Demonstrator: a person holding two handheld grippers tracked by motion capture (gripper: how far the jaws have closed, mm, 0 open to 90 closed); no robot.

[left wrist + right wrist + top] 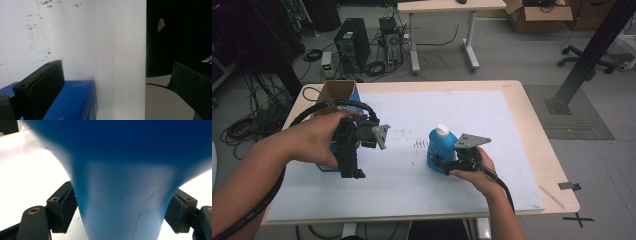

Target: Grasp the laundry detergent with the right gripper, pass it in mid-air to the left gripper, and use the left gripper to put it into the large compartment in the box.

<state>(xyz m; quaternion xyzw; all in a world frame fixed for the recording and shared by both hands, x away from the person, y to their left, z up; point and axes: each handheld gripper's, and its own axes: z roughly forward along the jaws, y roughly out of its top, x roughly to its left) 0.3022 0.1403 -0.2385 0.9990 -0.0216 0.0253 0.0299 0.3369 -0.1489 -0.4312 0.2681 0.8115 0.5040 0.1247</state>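
Bottle (441, 150), blue with a white cap, stands upright on the white mat (412, 190) that covers most of the table (532, 125), a little right of the mat's middle. The right tool (447, 165) comes at it from the right, held low in the person's right hand (474, 172), with its grey three-cornered plate just beside the bottle's shoulder. In the right gripper view the blue body (120, 202) sits between the two black jaws; both pads lie right against its sides, so the tool is clenched on the bottle, the jaws standing partly apart around its width.

The left tool (354, 172) is held in the left hand (317, 140) near the mat's left edge, pointing downward, well apart from the bottle. It hangs over a blue carton (326, 165) that lies on the mat below the hand. In the left gripper view its jaws stand wide apart with only the bare mat between them, so this tool is released; the left jaw overlaps the blue carton (75, 100) in the picture, though whether it touches it I cannot tell. Behind the left hand, an open cardboard box (337, 92) with blue sides sits at the table's far left corner. Small dark specks (414, 142) mark the mat between the two tools.
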